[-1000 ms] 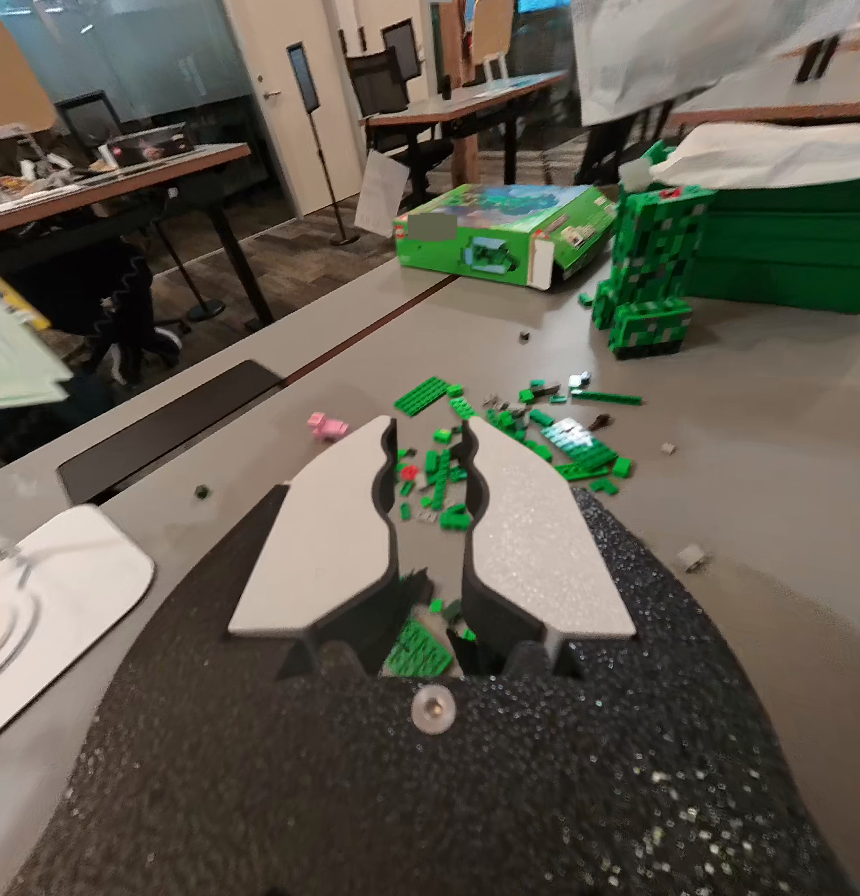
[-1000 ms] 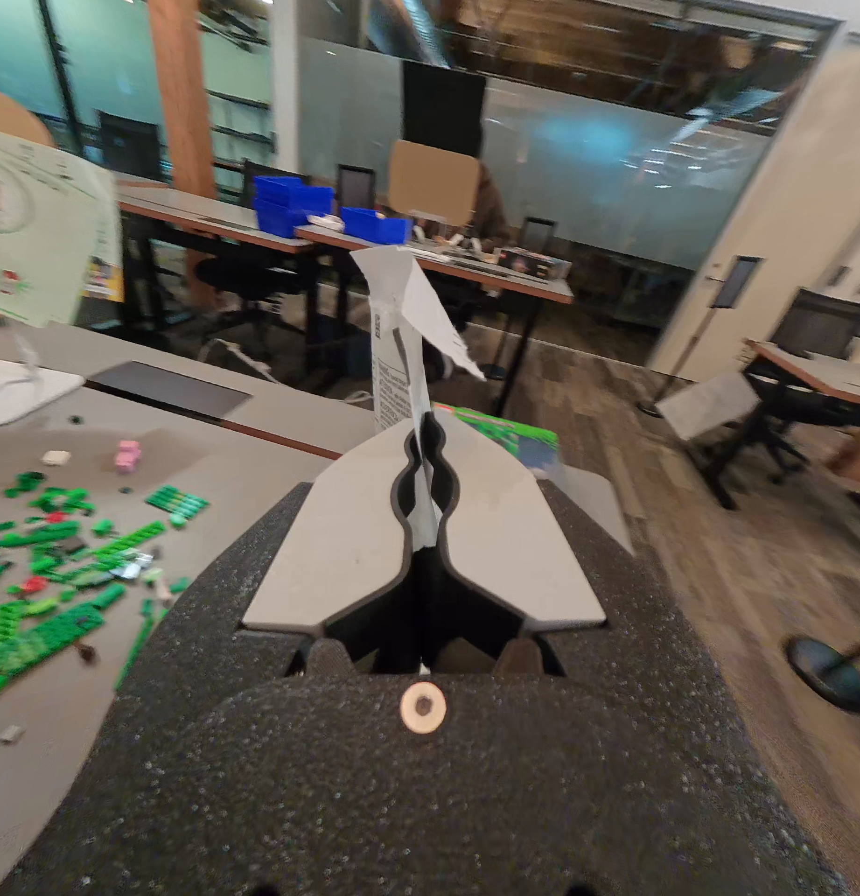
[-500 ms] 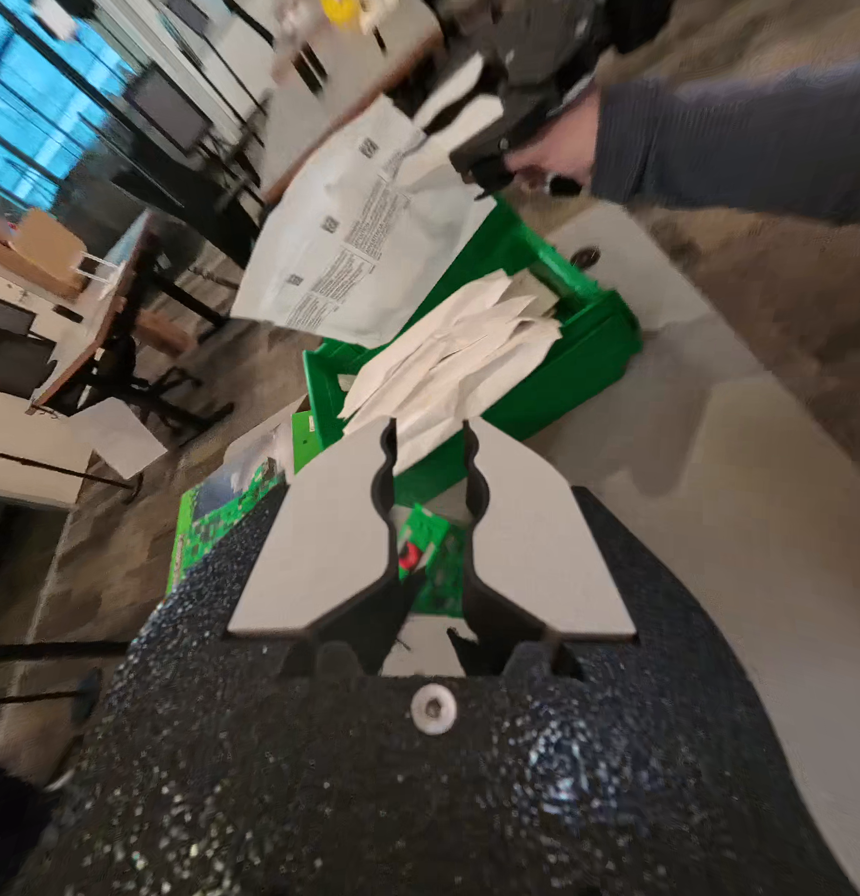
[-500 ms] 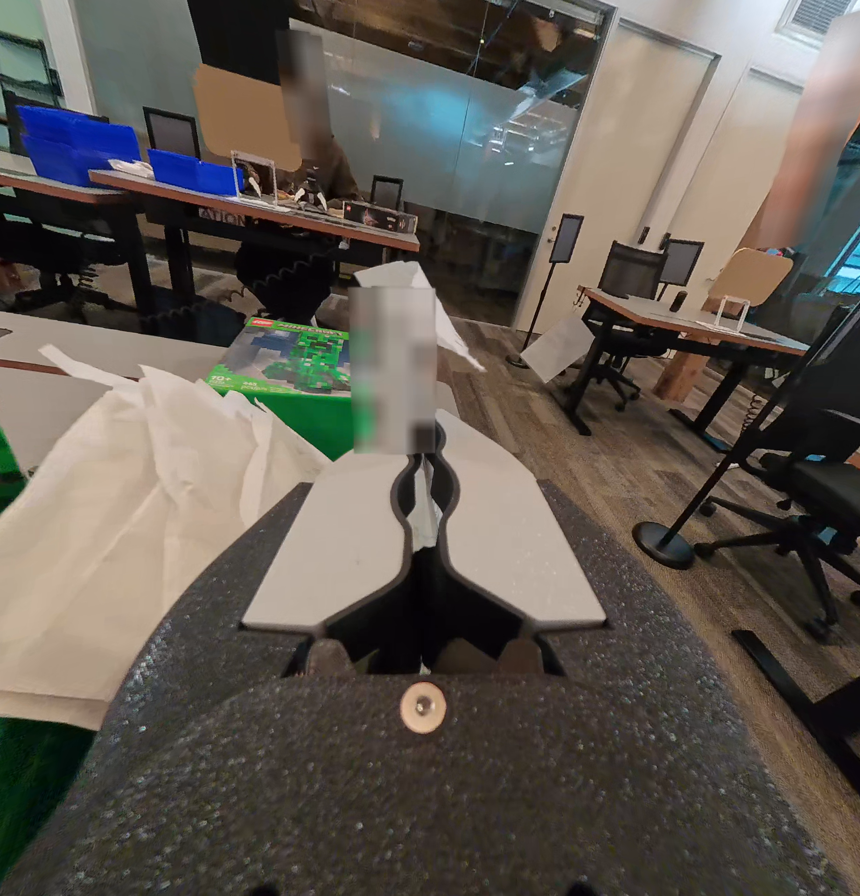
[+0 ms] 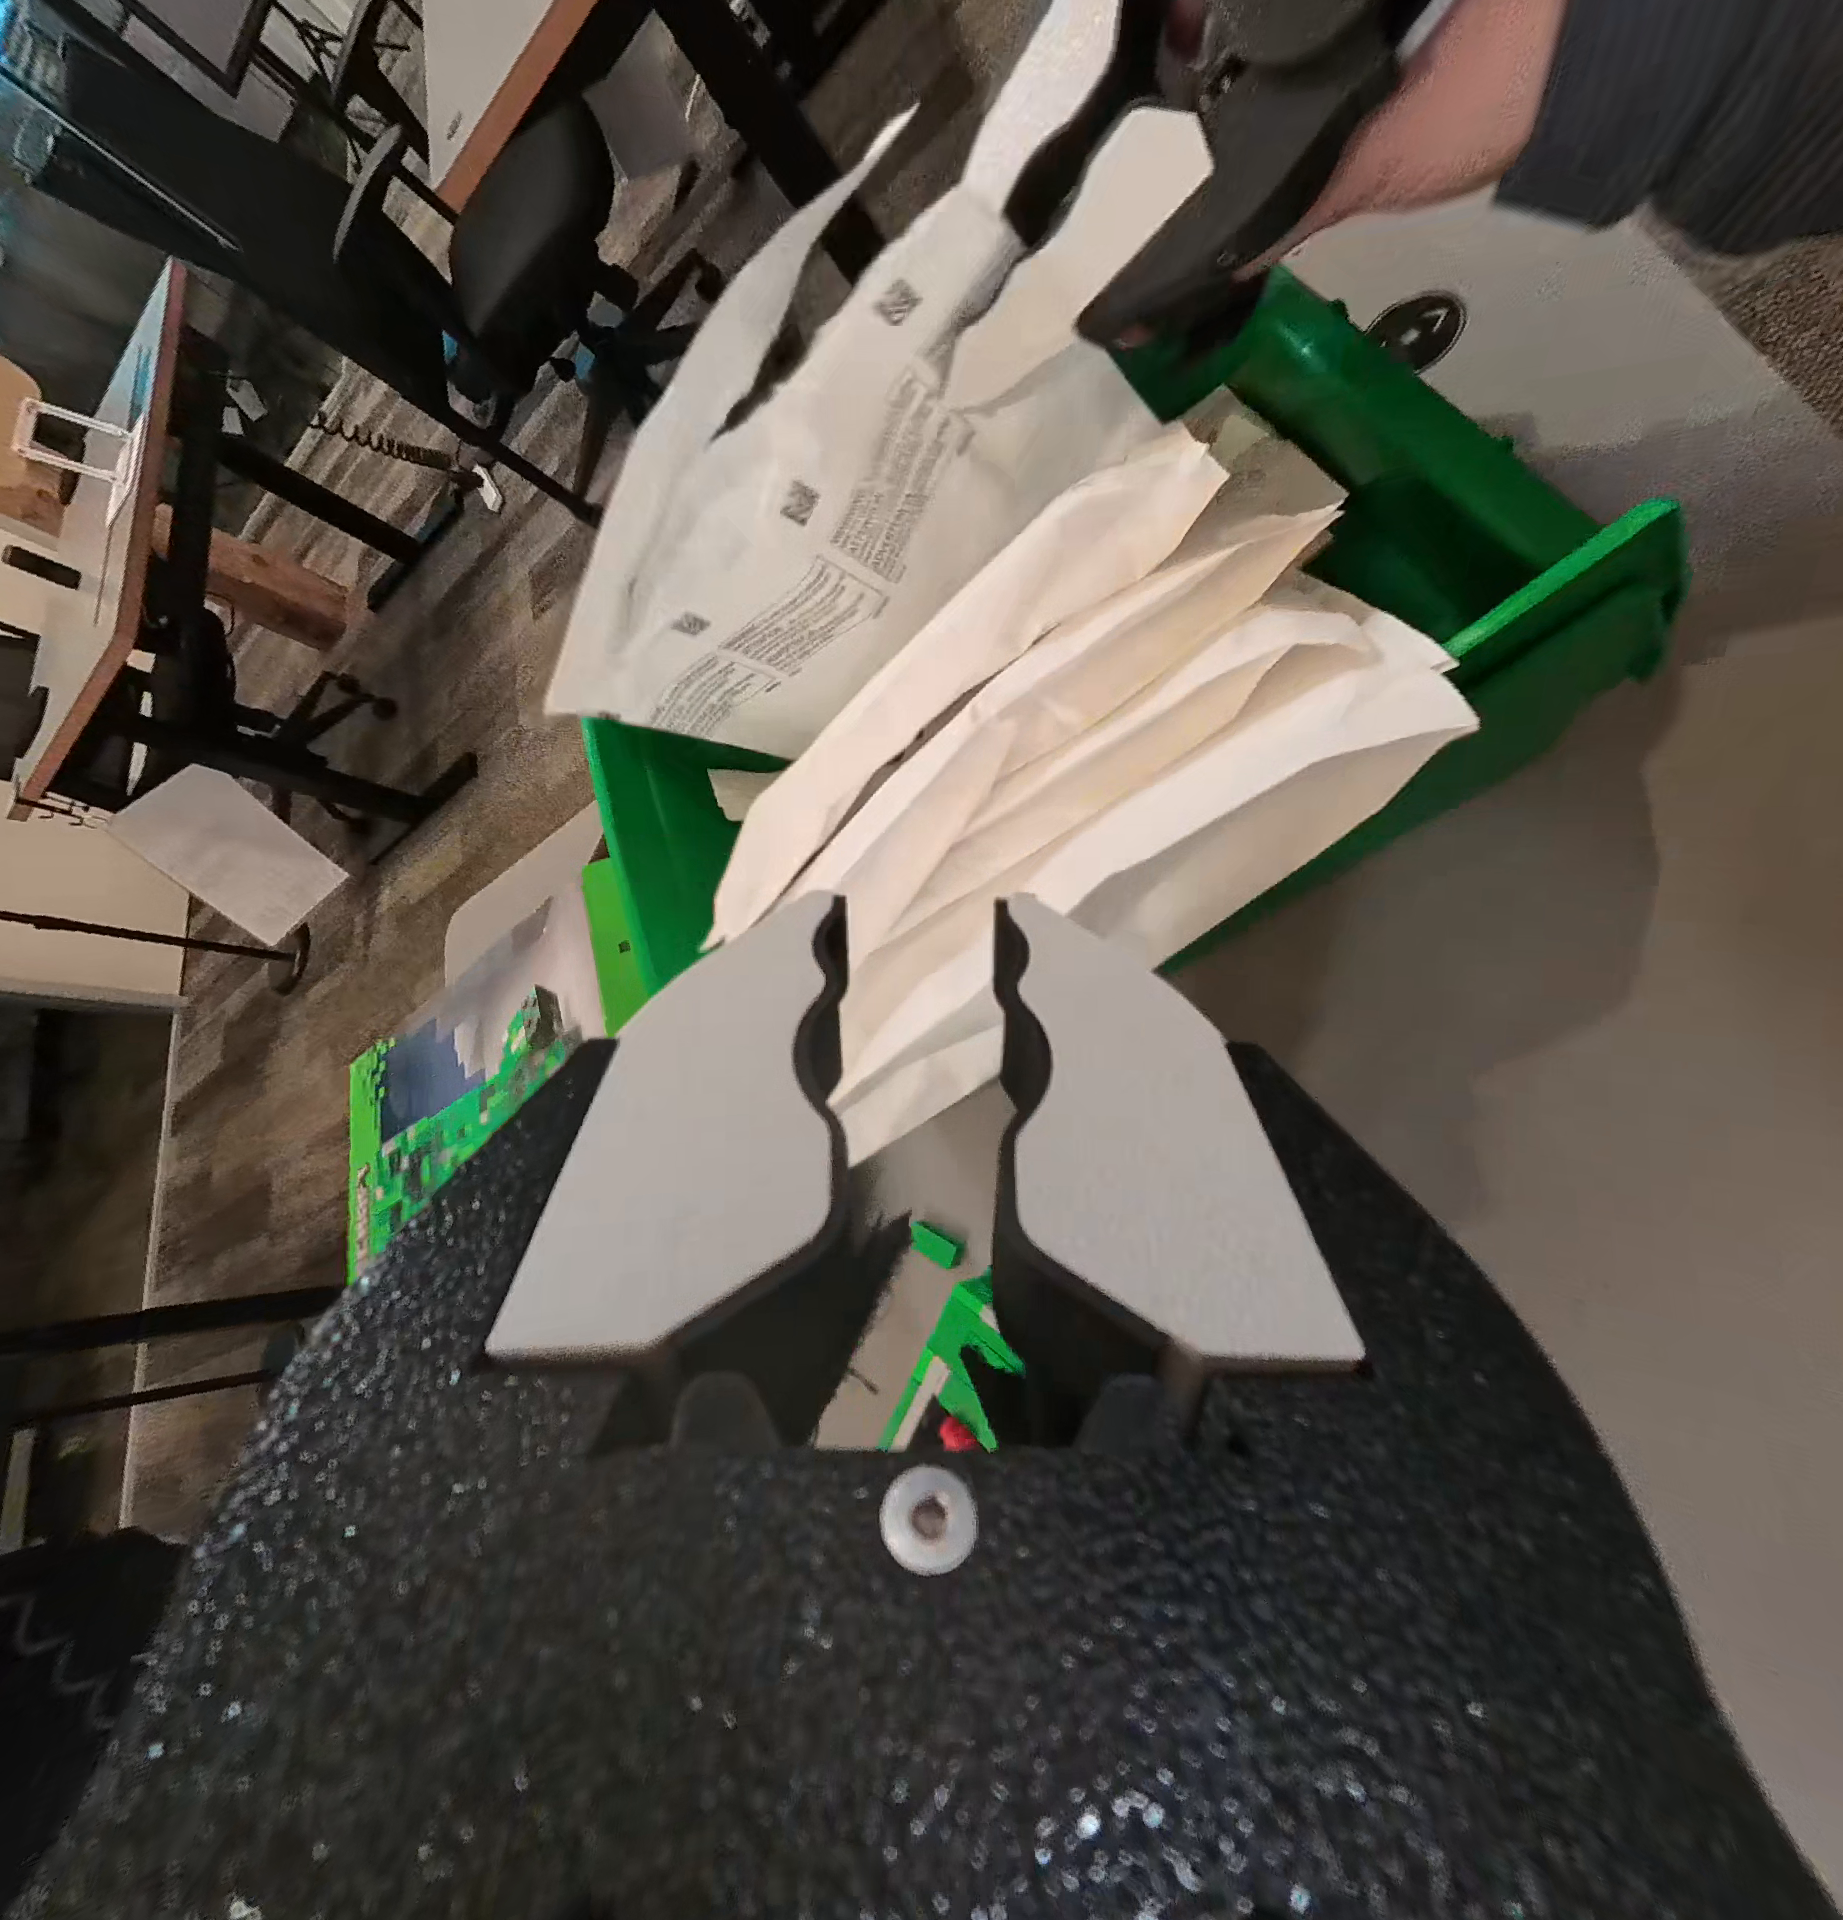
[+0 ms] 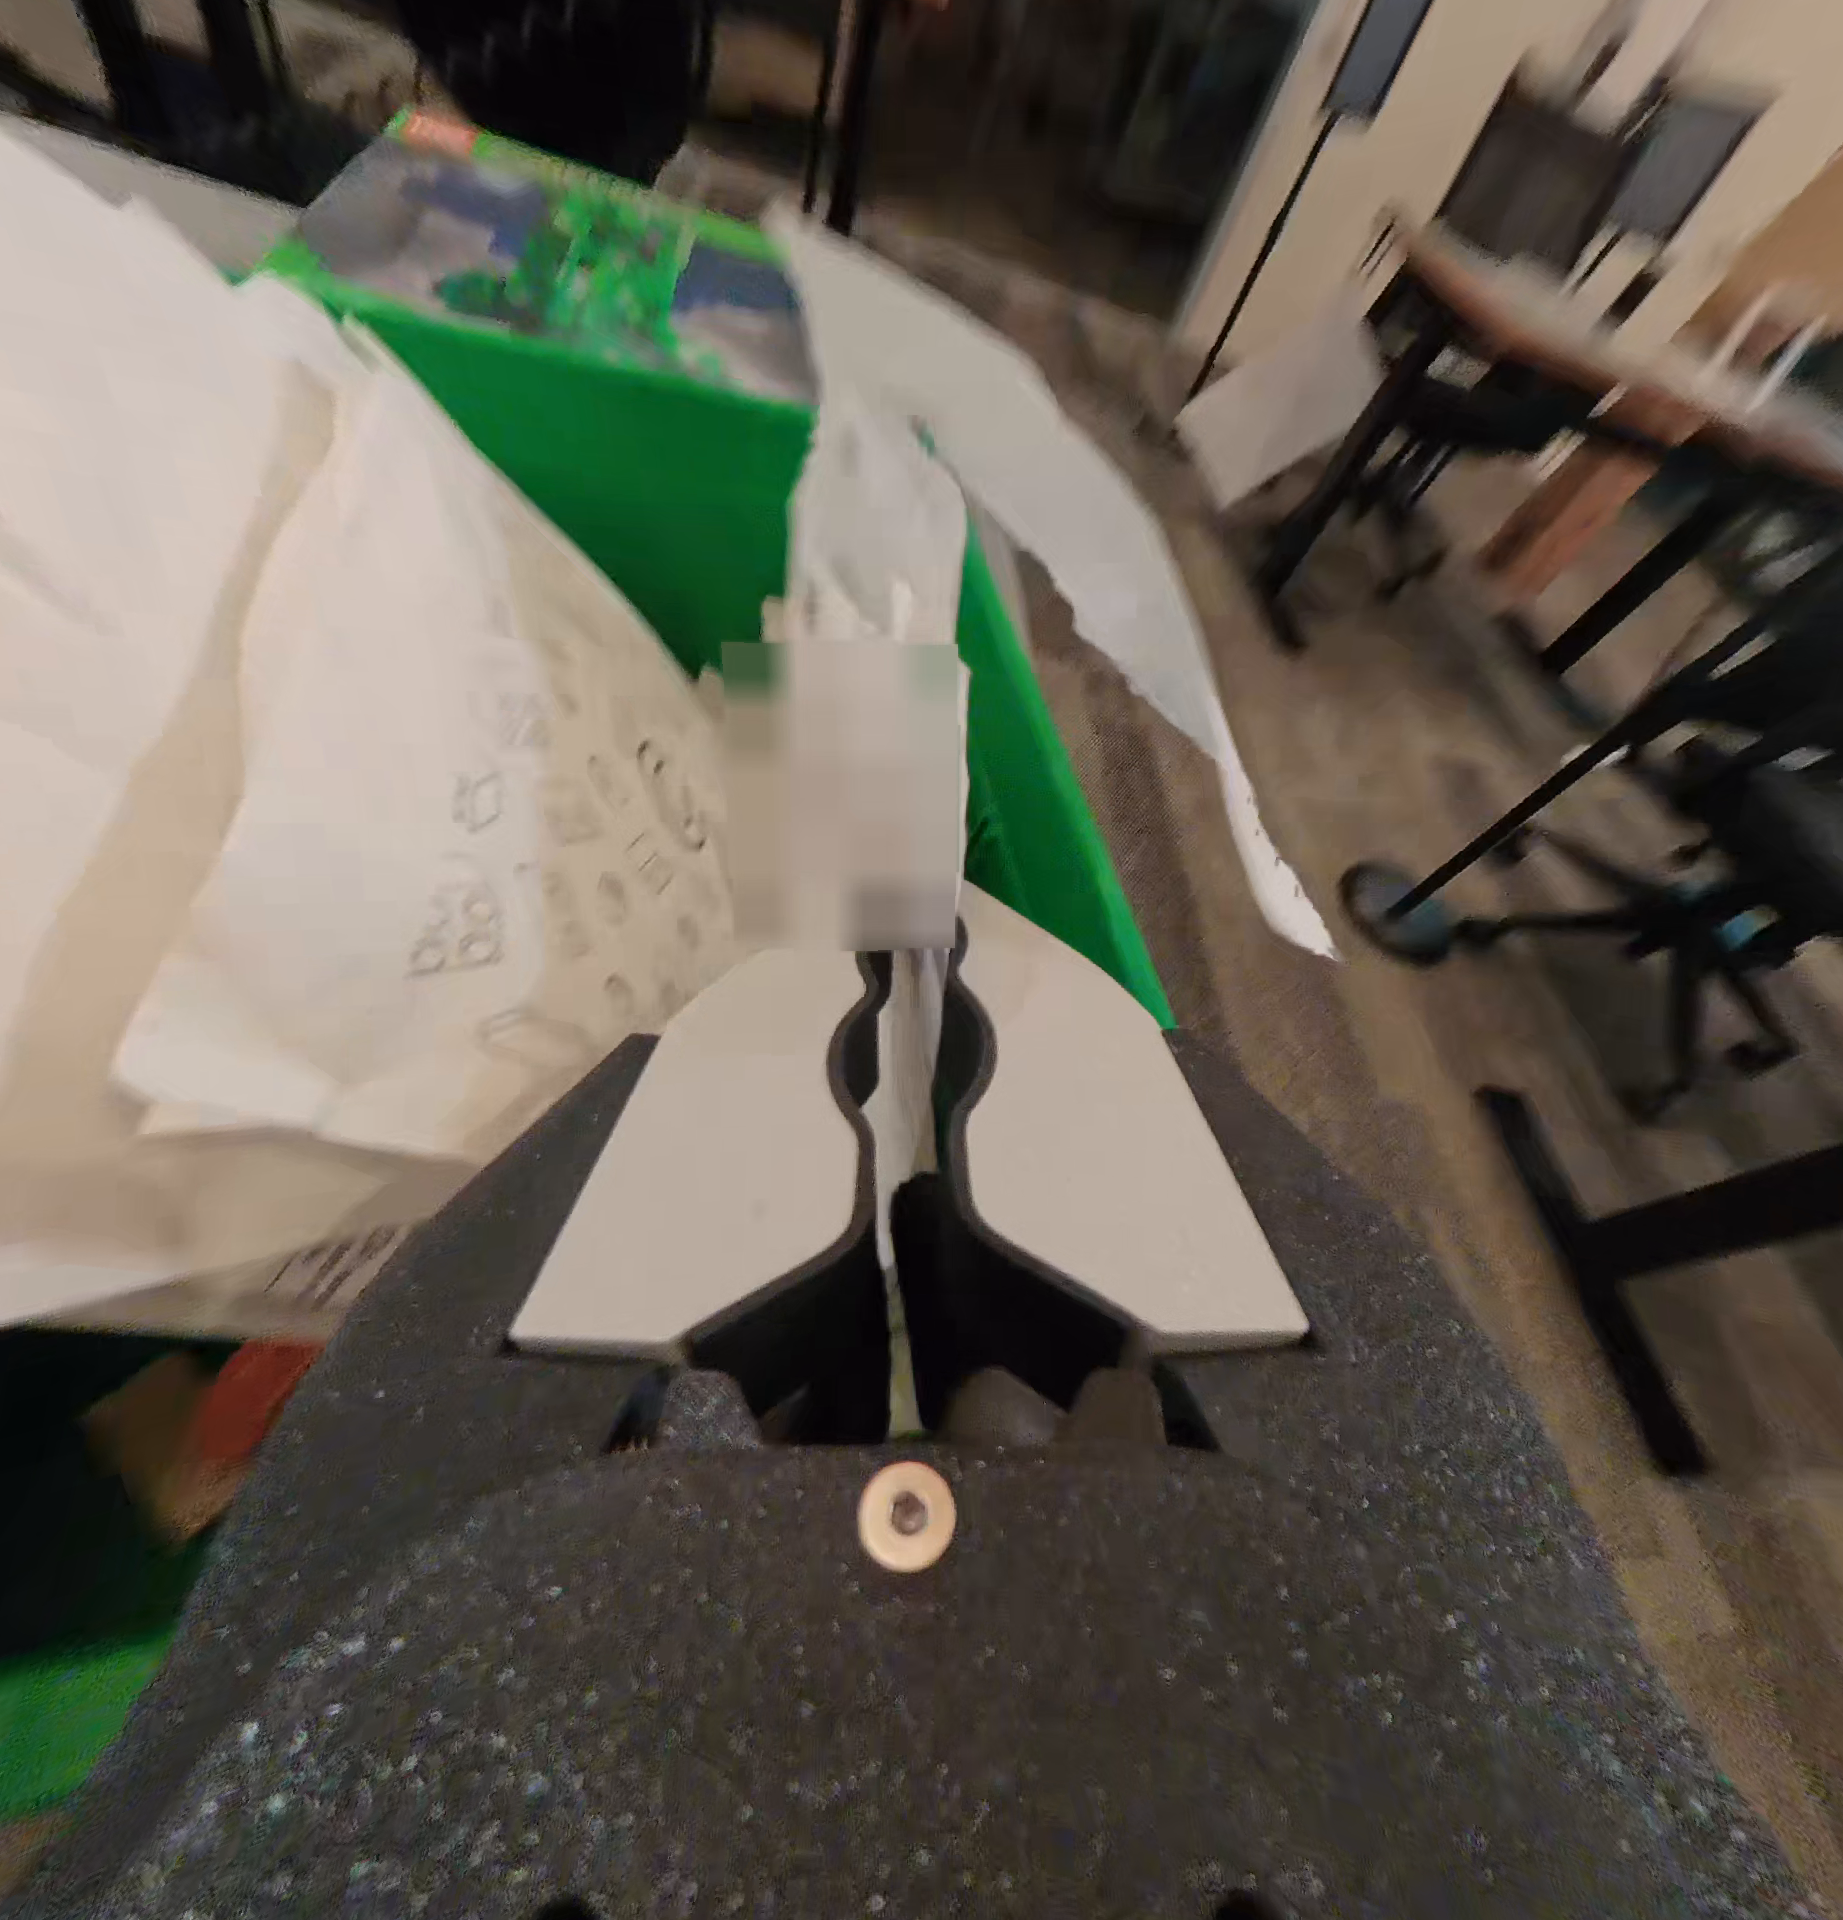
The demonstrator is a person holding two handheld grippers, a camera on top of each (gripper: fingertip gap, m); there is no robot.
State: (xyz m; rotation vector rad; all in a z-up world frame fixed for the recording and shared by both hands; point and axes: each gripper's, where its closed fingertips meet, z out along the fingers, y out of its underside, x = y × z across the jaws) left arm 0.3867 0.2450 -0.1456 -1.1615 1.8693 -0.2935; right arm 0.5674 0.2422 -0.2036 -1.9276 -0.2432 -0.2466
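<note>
The white paper bag (image 5: 792,436), printed in small dark blocks, is hanging in the air over the far end of the green bin (image 5: 1519,644), pinched at its torn top edge by the right hand-held gripper (image 6: 912,971). That gripper's fingers are pressing together on a thin fold of the paper, so the rest of the bag is dangling free below the pinch; one torn flap (image 6: 1083,582) is trailing off to the side. In the left wrist view the same gripper is showing from outside, with a person's hand (image 5: 1416,125) and dark sleeve wrapped around its handle.

The green bin is sitting on the grey counter (image 5: 1623,1143) near its edge. It is holding a loose heap of flattened white paper bags (image 5: 1104,727); I am counting at least four overlapping sheets, though the layers are running together and an exact count is beyond me. They are spilling over the bin's near rim, probably because they are too long to lie inside.

The left hand-held gripper (image 5: 917,935) is hovering with its fingers spread and nothing between them, its tips just over the near end of that paper heap, not visibly touching it.

Further out, one green printed box (image 5: 429,1101) is lying beside the bin, and a few small green bricks (image 5: 938,1242) plus one red piece (image 5: 956,1434) are resting on the counter under the left gripper.
</note>
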